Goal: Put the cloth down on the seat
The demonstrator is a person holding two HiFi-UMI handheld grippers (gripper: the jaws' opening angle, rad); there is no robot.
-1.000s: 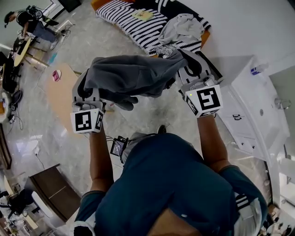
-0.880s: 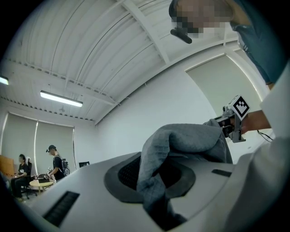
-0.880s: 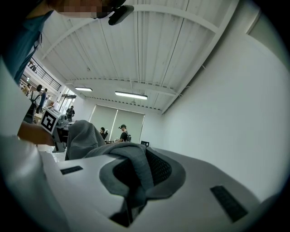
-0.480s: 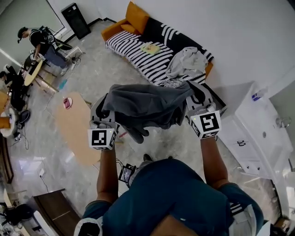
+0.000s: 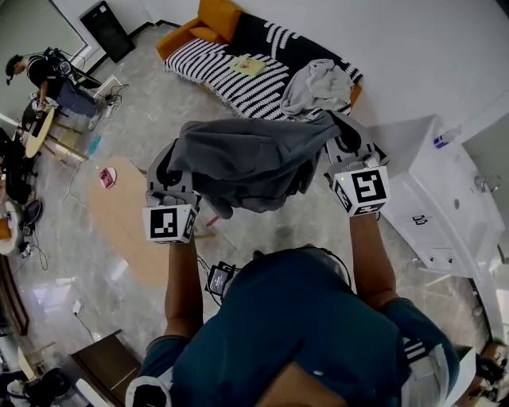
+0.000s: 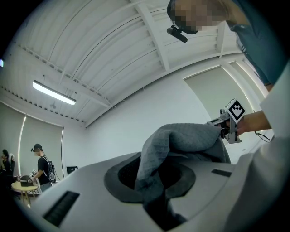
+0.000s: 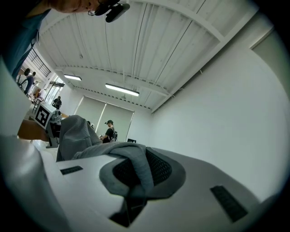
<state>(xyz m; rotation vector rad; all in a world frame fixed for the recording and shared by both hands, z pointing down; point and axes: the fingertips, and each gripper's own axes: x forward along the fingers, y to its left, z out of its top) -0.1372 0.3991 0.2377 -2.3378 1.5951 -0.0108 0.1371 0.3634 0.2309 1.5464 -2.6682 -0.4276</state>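
Head view: the person holds a grey cloth [image 5: 246, 163] in the air, spread between the left gripper [image 5: 169, 176] and the right gripper [image 5: 347, 153]; it sags in folds between them, above the pale floor; the striped seat [image 5: 238, 67] lies well beyond it, with a pale garment [image 5: 314, 79] heaped near its right end and an orange cushion [image 5: 219, 12] at its far end; an oval wooden table [image 5: 119, 222] stands to the left, a white cabinet [image 5: 437, 199] to the right.

Left gripper view: the jaws are clamped on one edge of the cloth; the fabric rises out of them in a hump and runs across to the other gripper, seen at the right.

Right gripper view: the jaws are pinched together on a fold of the cloth; the fabric drapes away to the left, toward the other gripper; a bystander in a cap [image 7: 108, 129] stands far off by the wall.
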